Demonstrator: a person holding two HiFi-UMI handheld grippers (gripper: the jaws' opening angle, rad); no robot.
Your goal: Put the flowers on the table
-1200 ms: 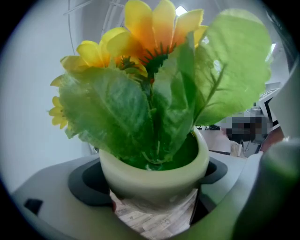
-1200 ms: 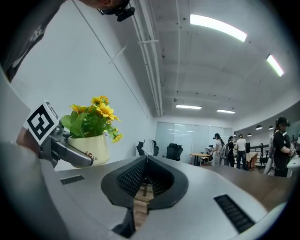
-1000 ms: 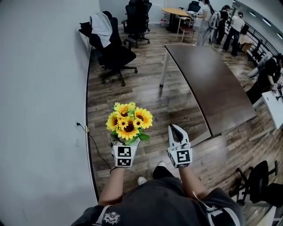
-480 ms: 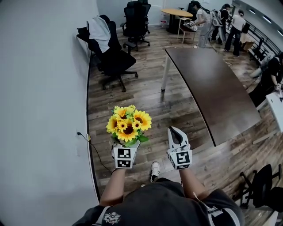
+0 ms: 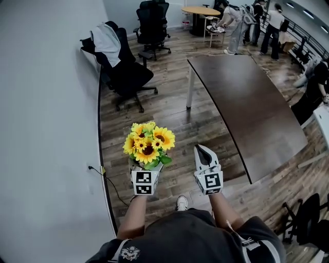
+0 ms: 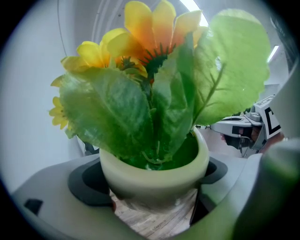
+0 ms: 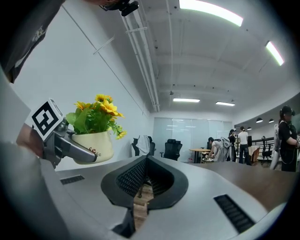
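Note:
A cream pot of yellow sunflowers hangs over the wood floor, held up by my left gripper, which is shut on the pot. In the left gripper view the pot fills the space between the two jaws, with green leaves and flowers above it. My right gripper is beside it to the right, shut and holding nothing; its jaws meet at the tips. The same pot of flowers shows at the left of the right gripper view. The dark brown table stands ahead to the right.
A grey wall runs along my left with a socket and cable. Black office chairs stand ahead by the wall. Several people stand at the far end near a round table. Another chair is at right.
The view has advanced along the floor: the table and chairs have come closer. Both grippers keep their places, the left still holding the flower pot.

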